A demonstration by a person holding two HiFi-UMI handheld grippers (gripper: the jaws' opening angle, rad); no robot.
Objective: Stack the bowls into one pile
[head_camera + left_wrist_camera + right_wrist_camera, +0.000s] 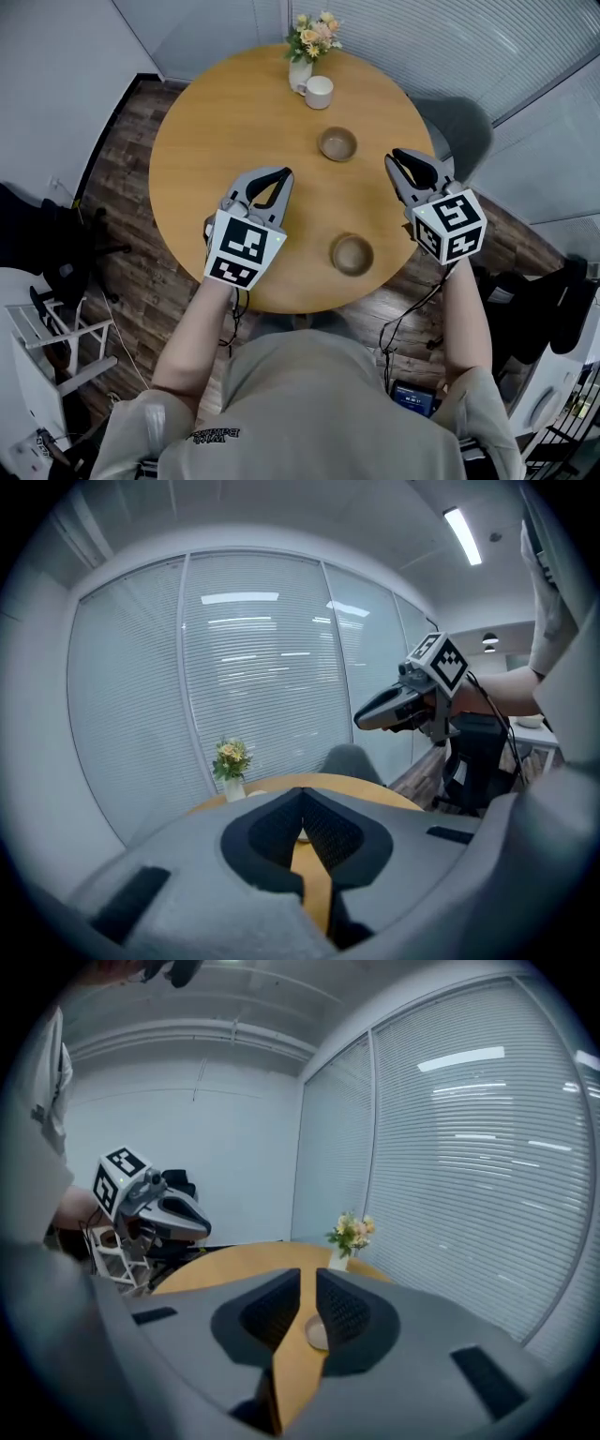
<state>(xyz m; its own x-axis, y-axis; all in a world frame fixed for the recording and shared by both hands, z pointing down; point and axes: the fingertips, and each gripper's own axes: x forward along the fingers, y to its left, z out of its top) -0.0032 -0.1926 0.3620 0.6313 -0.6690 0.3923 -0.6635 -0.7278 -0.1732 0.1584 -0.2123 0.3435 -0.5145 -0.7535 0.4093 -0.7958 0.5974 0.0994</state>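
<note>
The round table (234, 131) is a plain honey-tan wood tone. On it, the far bowl (337, 144) and the near bowl (352, 254) are matte brown-beige, the mug (319, 92) is white, and the vase (300, 73) is white under yellow, peach and pink flowers (314, 33) with green leaves. Above the table, the left gripper (281, 174) and right gripper (401, 157) are light grey with black textured pads, each with a white cube (244, 248) printed with black square markers; around the table, the floor (131, 253) shows dark brown streaked planks.

The desk (216, 141) looked smooth, matt wood; the floor (141, 281) grained planks. The far bowl (337, 144) and near bowl (352, 254) seemed dull brown ceramic; the mug (319, 92) glossy white.
</note>
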